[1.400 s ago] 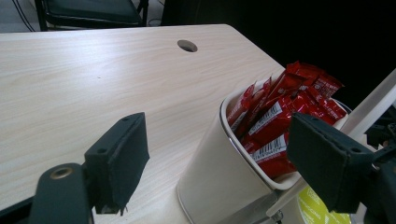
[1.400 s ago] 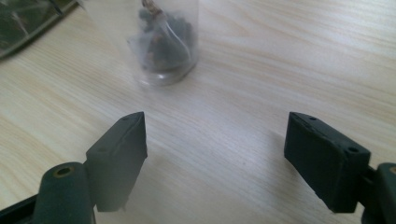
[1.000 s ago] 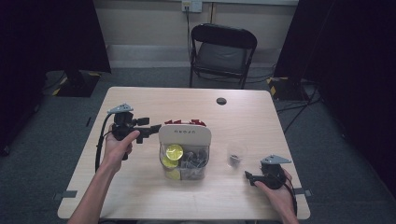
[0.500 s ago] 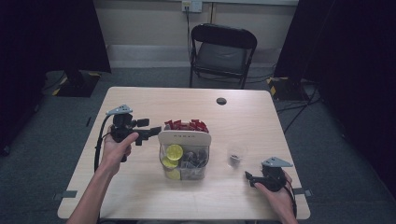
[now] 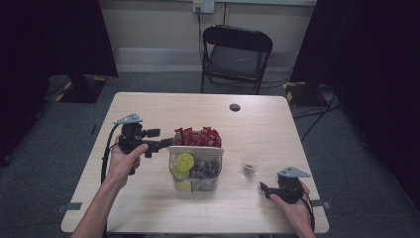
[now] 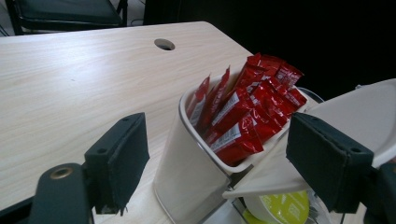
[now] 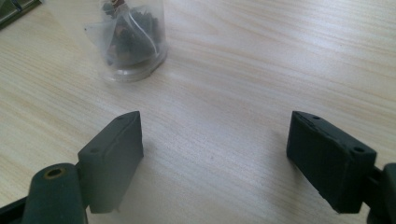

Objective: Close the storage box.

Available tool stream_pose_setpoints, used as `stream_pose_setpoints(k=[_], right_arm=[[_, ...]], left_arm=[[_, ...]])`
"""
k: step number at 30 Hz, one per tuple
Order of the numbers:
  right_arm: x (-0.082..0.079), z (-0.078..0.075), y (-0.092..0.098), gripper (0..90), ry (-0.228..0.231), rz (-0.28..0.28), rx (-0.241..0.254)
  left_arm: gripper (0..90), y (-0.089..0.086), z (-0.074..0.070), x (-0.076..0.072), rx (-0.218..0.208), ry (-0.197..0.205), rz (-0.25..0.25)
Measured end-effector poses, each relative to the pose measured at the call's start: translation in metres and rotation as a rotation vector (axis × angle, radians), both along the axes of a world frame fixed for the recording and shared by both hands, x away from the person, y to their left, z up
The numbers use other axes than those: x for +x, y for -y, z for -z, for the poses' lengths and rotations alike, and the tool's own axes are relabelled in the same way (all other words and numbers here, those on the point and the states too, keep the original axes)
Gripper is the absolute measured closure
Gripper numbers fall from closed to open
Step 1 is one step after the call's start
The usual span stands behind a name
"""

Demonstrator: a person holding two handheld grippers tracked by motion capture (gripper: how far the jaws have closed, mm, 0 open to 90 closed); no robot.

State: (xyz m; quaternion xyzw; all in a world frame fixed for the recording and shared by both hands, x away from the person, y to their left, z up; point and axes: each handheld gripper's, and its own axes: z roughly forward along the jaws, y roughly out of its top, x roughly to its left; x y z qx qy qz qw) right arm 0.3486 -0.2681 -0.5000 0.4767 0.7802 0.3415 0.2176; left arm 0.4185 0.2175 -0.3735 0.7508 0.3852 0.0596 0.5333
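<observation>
A light wooden surface (image 5: pixel 148 104) carries a round dark cable hole (image 5: pixel 235 107) near its far edge. Beyond that edge a black folding chair (image 5: pixel 236 57) stands on grey carpet (image 5: pixel 59 139), facing the surface. A wall socket (image 5: pixel 203 5) sits on the pale wall behind the chair, and dark curtains (image 5: pixel 49 39) hang at both sides.

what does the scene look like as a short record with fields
surface: wooden table
organizer: white, mid-table, three sections
far section: red sachets
near sections: yellow-green pods, dark tea bags
cup: clear, holds a tea bag, right of organizer
left gripper: at organizer's left rim, jaws have just been opening, wall between them, pads clear of it
right gripper: open, low over table, short of cup
</observation>
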Motion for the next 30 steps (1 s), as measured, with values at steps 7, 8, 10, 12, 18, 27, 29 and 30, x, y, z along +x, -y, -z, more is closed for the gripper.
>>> stream_pose_setpoints(k=[7, 8, 10, 12, 18, 27, 29, 30], right_arm=[[0.000, 0.000, 0.000, 18.2, -0.001, 0.000, 0.001], [0.000, 0.000, 0.000, 18.1, -0.001, 0.000, 0.001], [0.000, 0.000, 0.000, 18.1, 0.000, 0.000, 0.001], [0.000, 0.000, 0.000, 18.0, -0.001, 0.002, 0.002], [0.000, 0.000, -0.001, 17.7, -0.001, 0.008, 0.001], [0.000, 0.000, -0.001, 17.3, -0.002, 0.010, 0.002], [0.000, 0.000, -0.001, 17.4, -0.002, 0.011, 0.002], [0.000, 0.000, -0.001, 17.3, -0.003, 0.010, 0.003]], left_arm=[[19.1, 0.003, 0.001, -0.001, 0.000, -0.010, 0.014], [19.0, 0.004, 0.001, -0.002, 0.002, -0.014, 0.017], [18.8, 0.005, 0.002, -0.002, -0.003, -0.015, 0.020], [18.5, 0.007, 0.001, -0.002, -0.004, -0.019, 0.019], [18.5, 0.010, 0.002, -0.004, 0.032, -0.016, 0.046], [18.5, 0.012, 0.009, -0.011, 0.062, -0.032, 0.069], [18.5, 0.012, 0.011, -0.011, 0.072, -0.030, 0.076], [18.5, 0.012, 0.013, -0.011, 0.066, -0.035, 0.065]])
